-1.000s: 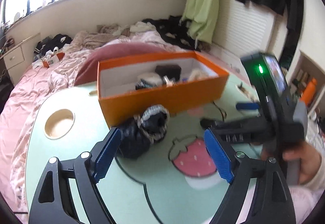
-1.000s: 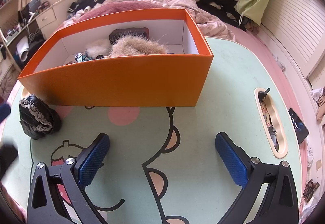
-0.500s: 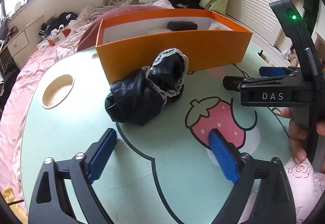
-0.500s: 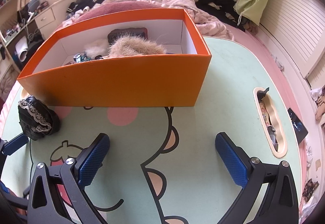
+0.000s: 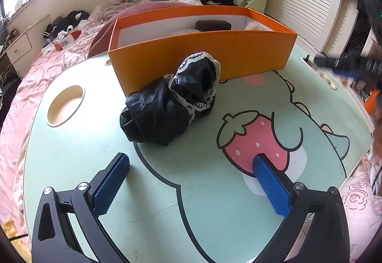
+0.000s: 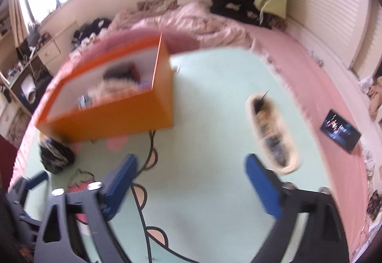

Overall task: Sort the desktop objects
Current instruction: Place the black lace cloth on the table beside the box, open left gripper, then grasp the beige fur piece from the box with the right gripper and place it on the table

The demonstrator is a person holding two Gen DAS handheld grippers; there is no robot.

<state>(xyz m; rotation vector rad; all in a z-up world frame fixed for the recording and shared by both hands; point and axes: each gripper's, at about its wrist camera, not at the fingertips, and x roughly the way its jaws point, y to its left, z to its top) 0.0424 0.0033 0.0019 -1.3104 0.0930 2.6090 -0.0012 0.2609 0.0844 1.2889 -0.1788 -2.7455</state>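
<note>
A crumpled black garment with white lace trim (image 5: 170, 105) lies on the mint-green table (image 5: 71, 158) against the front of an orange box (image 5: 203, 50). My left gripper (image 5: 191, 162) hovers just short of the garment, its jaws still opening, nothing between them. In the blurred right wrist view my right gripper (image 6: 191, 165) is raised above the table, right of the orange box (image 6: 114, 117), its jaws closing on nothing. The black garment (image 6: 56, 155) shows at the far left there. The right gripper (image 5: 346, 66) is a blur at the left wrist view's right edge.
The box holds a dark case (image 5: 213, 25) and pale furry things. A round cup recess (image 5: 65, 105) sits at the table's left and an oblong tray slot (image 6: 272, 129) at its right. A pink bed surrounds the table, and a dark tablet (image 6: 340, 130) lies on it.
My left gripper dipped toward the black garment and widened its jaws. My right gripper lifted up and to the right, rolled, and its jaws narrowed; its view has gone blurred.
</note>
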